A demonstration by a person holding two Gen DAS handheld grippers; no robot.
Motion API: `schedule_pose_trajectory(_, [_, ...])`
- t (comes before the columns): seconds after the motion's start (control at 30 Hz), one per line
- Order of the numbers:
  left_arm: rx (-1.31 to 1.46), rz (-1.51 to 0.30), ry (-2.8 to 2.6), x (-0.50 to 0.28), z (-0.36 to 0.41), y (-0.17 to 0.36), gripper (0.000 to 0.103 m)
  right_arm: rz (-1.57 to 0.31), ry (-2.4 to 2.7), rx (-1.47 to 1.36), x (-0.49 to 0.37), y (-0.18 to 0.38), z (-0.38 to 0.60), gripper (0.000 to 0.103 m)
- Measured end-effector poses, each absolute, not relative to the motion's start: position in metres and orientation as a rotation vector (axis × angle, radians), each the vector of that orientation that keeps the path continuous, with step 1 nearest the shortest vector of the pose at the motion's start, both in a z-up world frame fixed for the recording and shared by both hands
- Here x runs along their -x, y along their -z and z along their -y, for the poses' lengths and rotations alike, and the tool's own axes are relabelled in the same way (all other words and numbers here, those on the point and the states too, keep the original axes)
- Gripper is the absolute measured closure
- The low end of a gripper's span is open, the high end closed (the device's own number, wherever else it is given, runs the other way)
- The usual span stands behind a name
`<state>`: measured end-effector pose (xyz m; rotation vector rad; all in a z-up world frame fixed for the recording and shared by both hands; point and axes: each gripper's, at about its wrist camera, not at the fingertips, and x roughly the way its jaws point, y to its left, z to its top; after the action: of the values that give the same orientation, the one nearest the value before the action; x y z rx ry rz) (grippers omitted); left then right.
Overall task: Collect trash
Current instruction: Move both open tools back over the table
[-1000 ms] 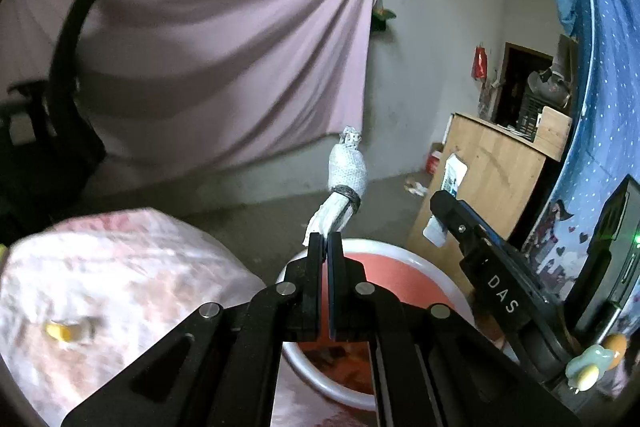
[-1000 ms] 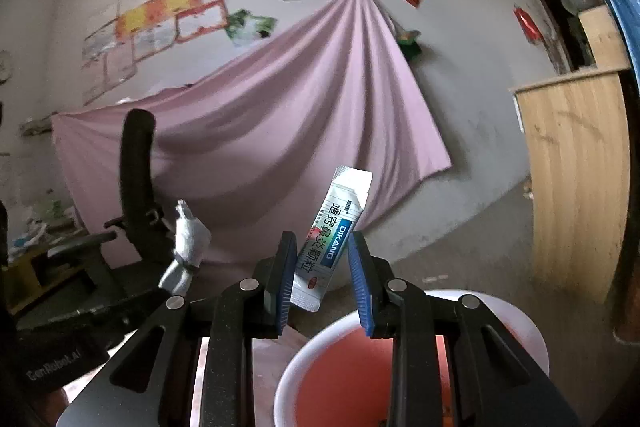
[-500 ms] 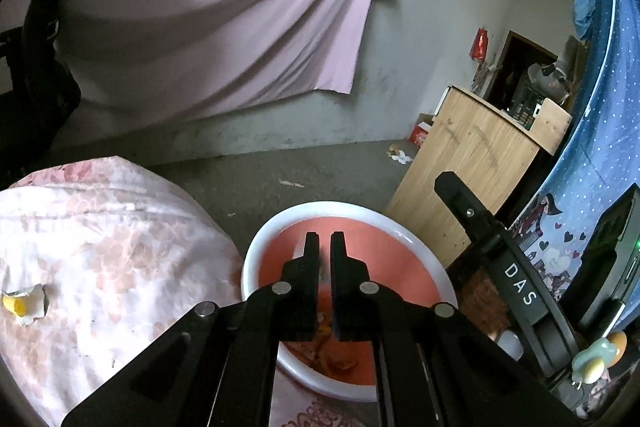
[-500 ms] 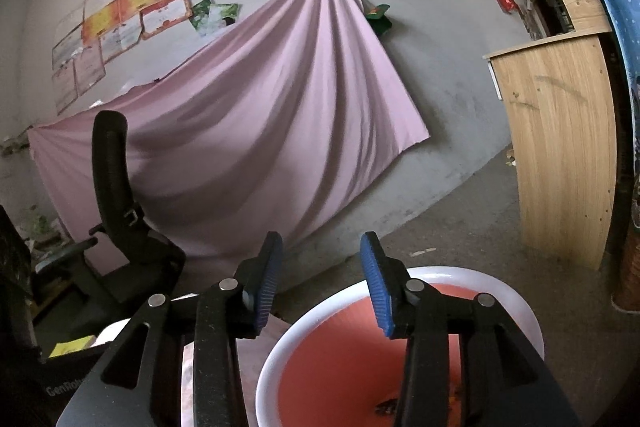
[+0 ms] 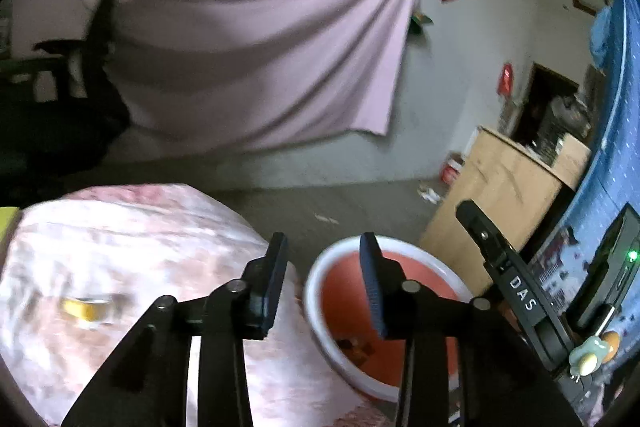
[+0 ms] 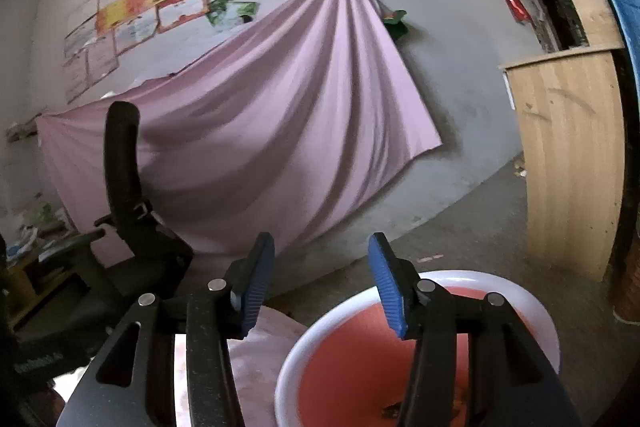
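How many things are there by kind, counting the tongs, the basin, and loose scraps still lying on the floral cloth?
Tongs: 2, the left tongs and the right tongs, both empty with jaws opening.
Basin: 1, the pink basin.
Scraps on the floral cloth: 1, a blurred yellow scrap.
Total: 4.

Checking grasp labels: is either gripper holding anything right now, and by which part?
Nothing held. Left gripper and right gripper are both opening with nothing between the fingers, by the red basin.

Scraps, seemingly trash [image 5: 356,347], lie inside basin [image 5: 316,279].
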<state>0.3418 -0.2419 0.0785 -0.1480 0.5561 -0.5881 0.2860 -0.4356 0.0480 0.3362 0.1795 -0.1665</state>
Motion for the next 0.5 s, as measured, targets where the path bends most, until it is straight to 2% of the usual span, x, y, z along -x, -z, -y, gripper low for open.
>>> schedule_pose_trajectory(0.07, [0.151, -0.526, 0.548, -0.338, 0.227, -0.082, 0.067, -0.171, 0.155, -0.318, -0.287, -0.050, 0.425, 0.053])
schedule_pose_trajectory(0.1, [0.152, -0.505, 0.521, -0.335, 0.217, -0.084, 0.061, -0.165, 0.150, -0.311, -0.287, -0.051, 0.420, 0.050])
schedule_pose_trajectory(0.17, [0.161, -0.454, 0.468, -0.327, 0.196, -0.086, 0.054, -0.148, 0.131, -0.296, -0.287, -0.054, 0.409, 0.042])
schedule_pose_trajectory(0.2, [0.162, -0.436, 0.450, -0.325, 0.188, -0.086, 0.052, -0.137, 0.120, -0.290, -0.287, -0.055, 0.403, 0.033])
schedule_pose_trajectory(0.27, [0.160, -0.395, 0.403, -0.318, 0.170, -0.087, 0.041, -0.122, 0.102, -0.275, -0.287, -0.057, 0.393, 0.028])
schedule_pose_trajectory(0.33, [0.163, -0.353, 0.344, -0.311, 0.152, -0.086, 0.000, -0.114, 0.089, -0.253, -0.287, -0.059, 0.381, 0.024])
schedule_pose_trajectory(0.43, [0.198, -0.261, 0.235, -0.300, 0.121, -0.081, 0.001, -0.095, 0.084, -0.221, -0.288, -0.061, 0.364, 0.014])
schedule_pose_trajectory(0.5, [0.210, -0.248, 0.184, -0.297, 0.100, -0.077, 0.001, -0.079, 0.076, -0.199, -0.288, -0.062, 0.352, 0.002])
